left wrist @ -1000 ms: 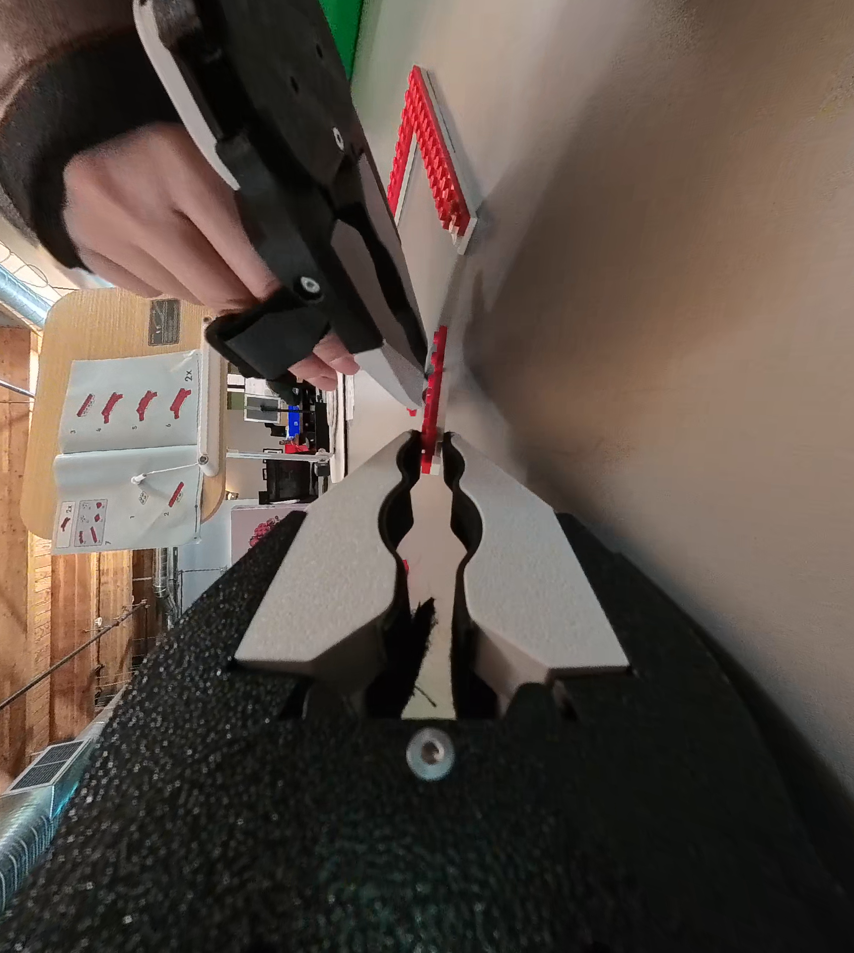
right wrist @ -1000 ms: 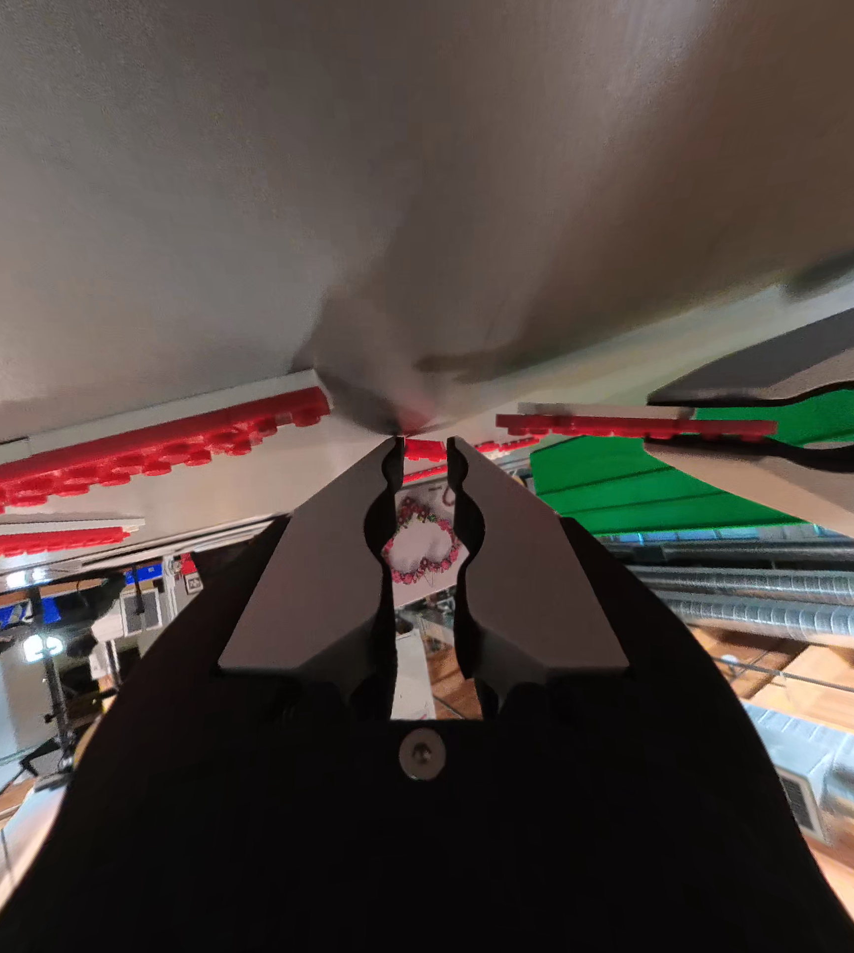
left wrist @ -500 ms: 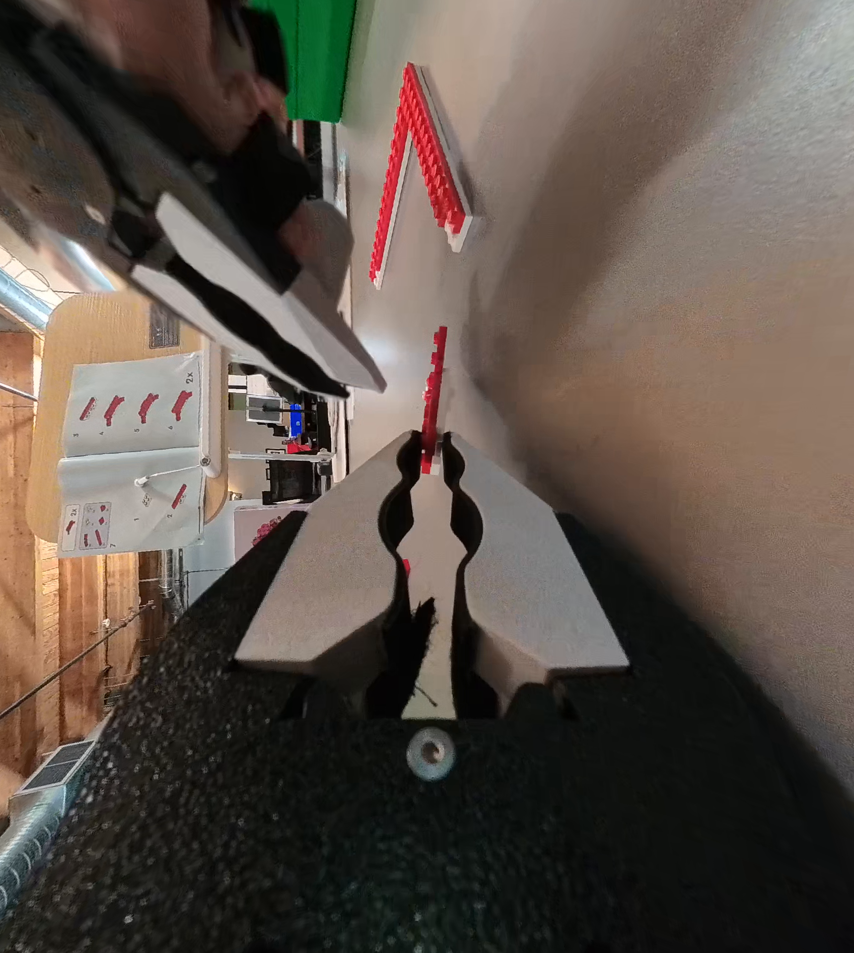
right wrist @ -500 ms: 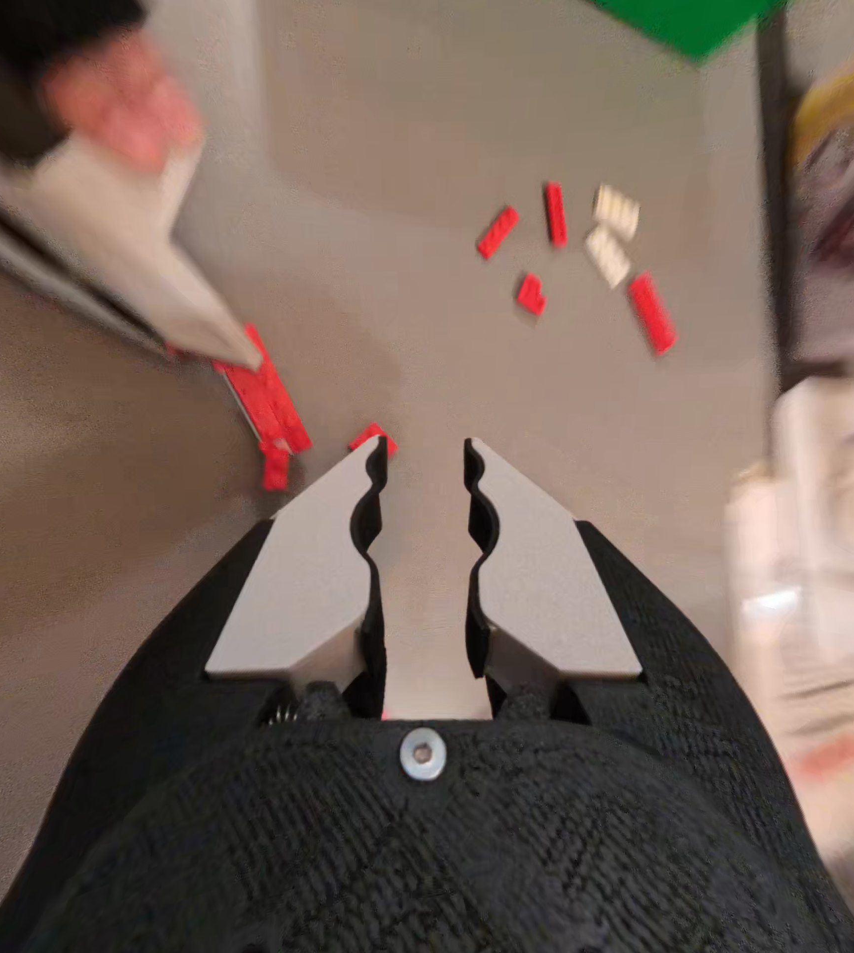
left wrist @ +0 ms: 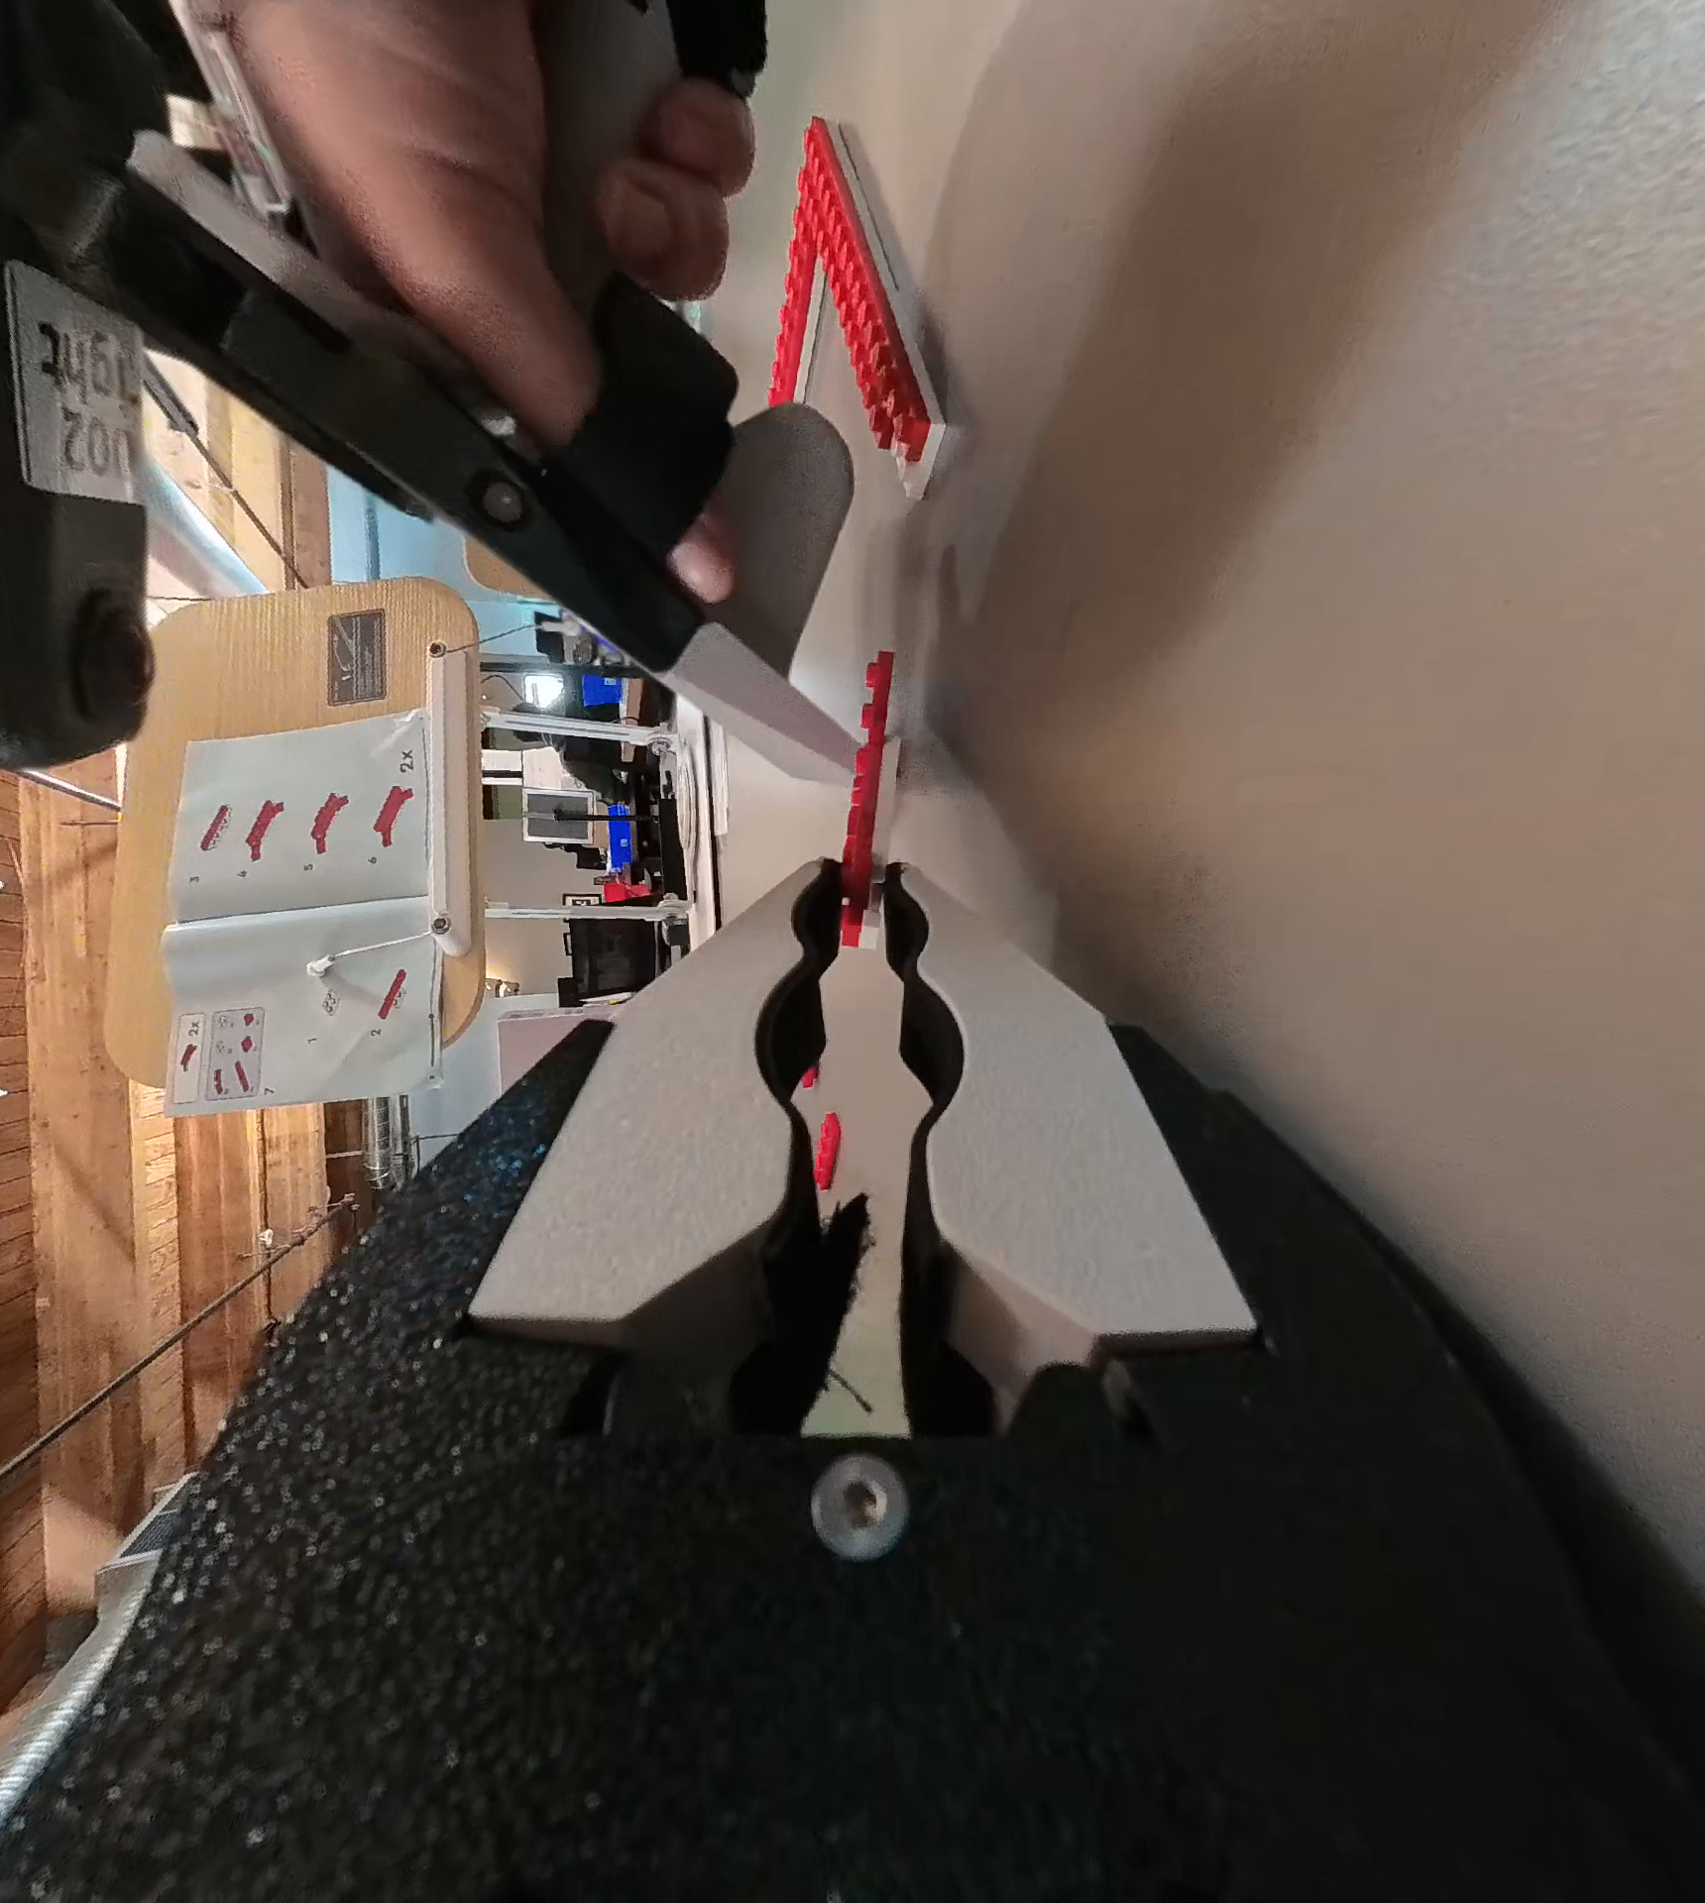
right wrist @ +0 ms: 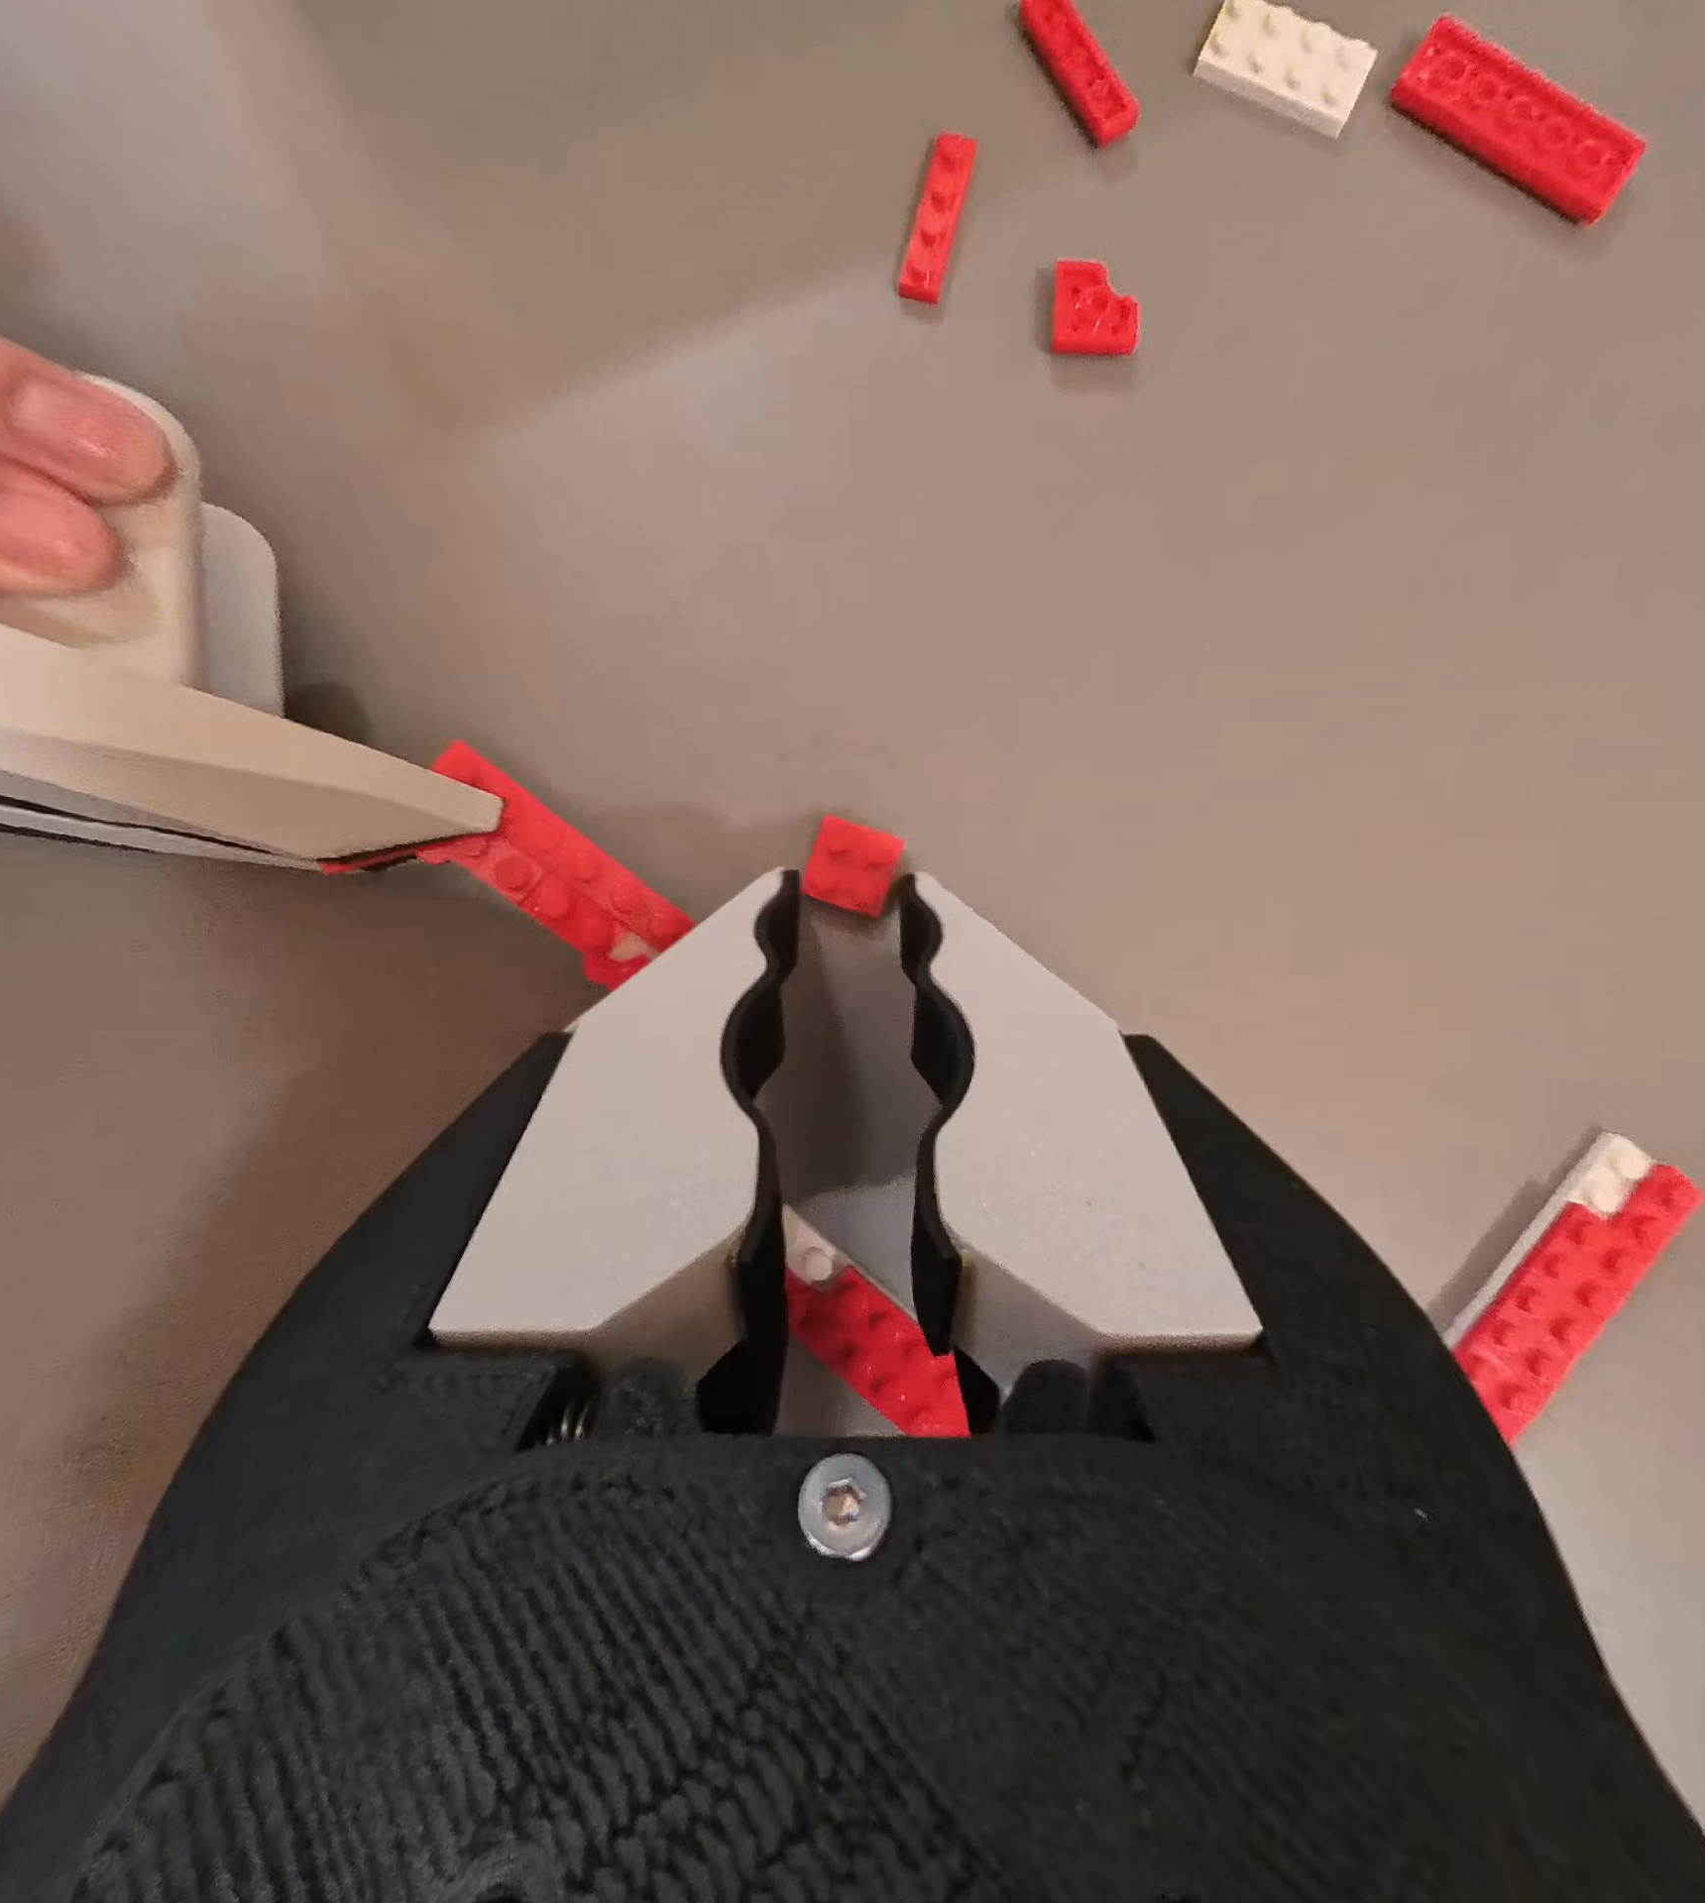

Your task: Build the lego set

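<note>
My left gripper (left wrist: 864,875) is shut on one end of a long red-and-white plate strip (left wrist: 869,783), held edge-on just above the grey table. It also shows in the right wrist view (right wrist: 416,834), clamping the red strip (right wrist: 560,875) from the left. My right gripper (right wrist: 848,891) is open and points down at the table. A small square red plate (right wrist: 850,863) lies at its fingertips, next to the strip's free end. In the left wrist view the right gripper (left wrist: 843,757) has its tip against the strip.
Loose red plates (right wrist: 936,216) and a white plate (right wrist: 1281,67) lie at the far right. A red-and-white frame (right wrist: 1569,1298) lies near the right gripper's body and also shows in the left wrist view (left wrist: 859,309). An instruction booklet (left wrist: 303,875) stands on a wooden holder beyond the table. One gripper's finger ends stand about 6 centimeters off the other's.
My right gripper has swung from a low, upturned pose to pointing down at the table and has come down by the small red plate. My left gripper has kept hold of the strip.
</note>
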